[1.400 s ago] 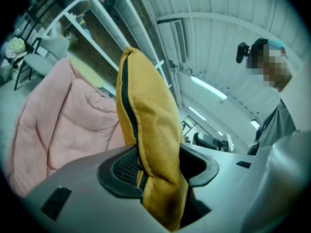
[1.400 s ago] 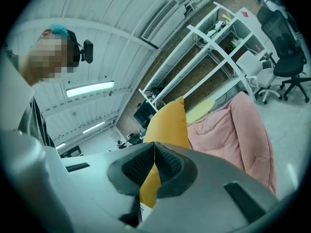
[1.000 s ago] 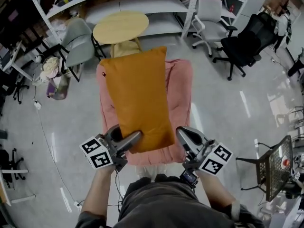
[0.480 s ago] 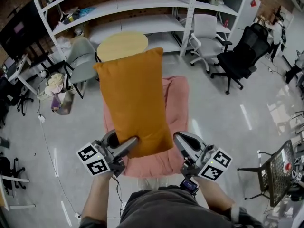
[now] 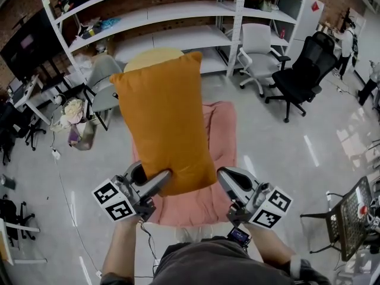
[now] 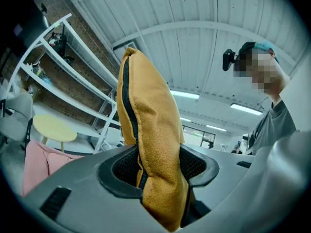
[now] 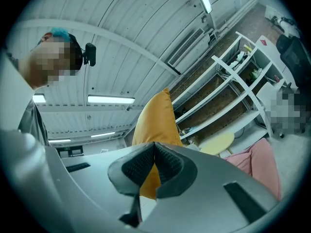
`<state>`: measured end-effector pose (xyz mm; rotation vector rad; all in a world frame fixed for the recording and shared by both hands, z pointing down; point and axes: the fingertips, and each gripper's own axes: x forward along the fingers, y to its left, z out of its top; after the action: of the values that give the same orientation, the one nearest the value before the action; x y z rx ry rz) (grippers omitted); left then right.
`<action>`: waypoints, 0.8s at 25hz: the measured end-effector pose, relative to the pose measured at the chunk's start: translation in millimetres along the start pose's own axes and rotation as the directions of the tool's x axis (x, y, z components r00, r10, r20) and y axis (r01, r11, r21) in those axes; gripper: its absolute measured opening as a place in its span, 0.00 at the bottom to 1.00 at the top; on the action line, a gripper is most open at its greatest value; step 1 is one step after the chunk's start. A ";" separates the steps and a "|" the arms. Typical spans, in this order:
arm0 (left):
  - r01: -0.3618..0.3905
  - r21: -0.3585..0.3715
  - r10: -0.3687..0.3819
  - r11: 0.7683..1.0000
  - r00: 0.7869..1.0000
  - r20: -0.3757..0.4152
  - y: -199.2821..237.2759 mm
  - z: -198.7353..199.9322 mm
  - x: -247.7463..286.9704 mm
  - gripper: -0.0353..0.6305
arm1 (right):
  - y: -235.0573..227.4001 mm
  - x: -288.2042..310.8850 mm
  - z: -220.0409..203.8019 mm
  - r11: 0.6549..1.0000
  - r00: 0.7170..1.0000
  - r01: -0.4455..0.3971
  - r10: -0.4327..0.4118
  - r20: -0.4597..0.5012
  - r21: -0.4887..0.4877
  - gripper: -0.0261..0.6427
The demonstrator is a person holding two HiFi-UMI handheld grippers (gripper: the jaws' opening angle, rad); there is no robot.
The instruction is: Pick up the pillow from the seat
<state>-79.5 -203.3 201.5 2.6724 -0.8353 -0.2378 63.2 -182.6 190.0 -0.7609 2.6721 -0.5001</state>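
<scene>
An orange pillow [image 5: 163,117] stands on end, lifted clear of the pink seat [image 5: 221,135] below it. My left gripper [image 5: 159,181] is shut on the pillow's lower left corner. In the left gripper view the zippered edge of the pillow [image 6: 146,130] is pinched between the pads of the left gripper [image 6: 156,165]. My right gripper [image 5: 228,180] hovers beside the pillow's lower right corner and holds nothing. In the right gripper view the pads of the right gripper [image 7: 154,152] meet, with the pillow [image 7: 155,120] behind them.
A round yellow table [image 5: 145,55] stands behind the seat, partly hidden by the pillow. White shelving [image 5: 178,16] lines the back. A grey chair [image 5: 104,79] is at the left; a white office chair [image 5: 258,43] and a black office chair [image 5: 306,61] are at the right. A wire chair [image 5: 350,218] stands at lower right.
The pillow has risen higher off the pink seat in the left gripper and now covers more of the yellow table. The right gripper has stayed beside it.
</scene>
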 end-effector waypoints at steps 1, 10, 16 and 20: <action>-0.001 0.007 0.001 1.000 1.000 0.000 -1.0 2.1 0.7 0.41 | 0.6 0.1 1.5 1.000 1.000 -0.003 0.003 0.003 -0.002 0.06; -0.004 0.030 0.004 1.000 1.000 -0.002 -7.3 8.6 -0.2 0.41 | 6.1 -0.5 2.6 1.000 1.000 -0.019 0.019 0.004 0.003 0.06; -0.005 0.032 0.005 0.999 1.000 0.000 -9.1 11.1 -0.8 0.41 | 9.4 -0.3 5.3 1.000 1.000 -0.026 0.026 0.006 0.003 0.06; -0.005 0.030 0.005 1.000 1.000 -0.003 -7.6 8.5 -2.4 0.41 | 11.2 1.0 3.0 1.000 1.000 -0.025 0.025 0.006 0.003 0.06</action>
<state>-79.6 -198.2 190.9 2.6971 -0.8517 -0.2220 58.7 -175.0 182.6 -0.7263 2.6712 -0.4955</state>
